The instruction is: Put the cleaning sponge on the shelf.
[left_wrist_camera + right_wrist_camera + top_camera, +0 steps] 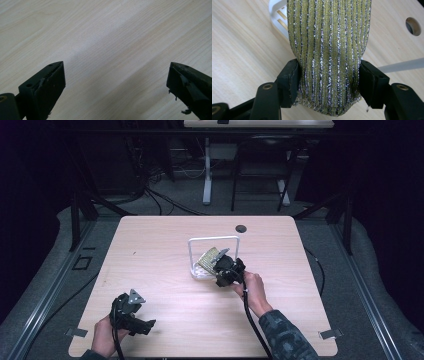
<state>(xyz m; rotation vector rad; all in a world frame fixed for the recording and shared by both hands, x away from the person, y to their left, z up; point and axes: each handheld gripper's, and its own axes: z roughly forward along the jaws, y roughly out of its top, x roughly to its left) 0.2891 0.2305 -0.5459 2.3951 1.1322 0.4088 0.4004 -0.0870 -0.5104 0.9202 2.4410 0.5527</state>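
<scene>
Right hand-held gripper pinches a gold-and-silver striped scouring pad by its sides, poised over the white rack mid-tabletop, likely to seat it there. Left hand-held gripper idles near the front edge, jaws spread, empty.

Tabletop: pale wood grain, smooth, with a soft matt sheen.
Scouring pad: knitted cloth, olive-gold, with glittering silver threads in stripes; rough and a little frayed at the lower edge.
Rack: white, smooth, looks like plastic, slightly glossy.
Right tool: black matt jaws, pads worn at the edges, with brass-coloured metal rivets.
Left tool: black matt jaws, pads scuffed, with small torn bits.
</scene>
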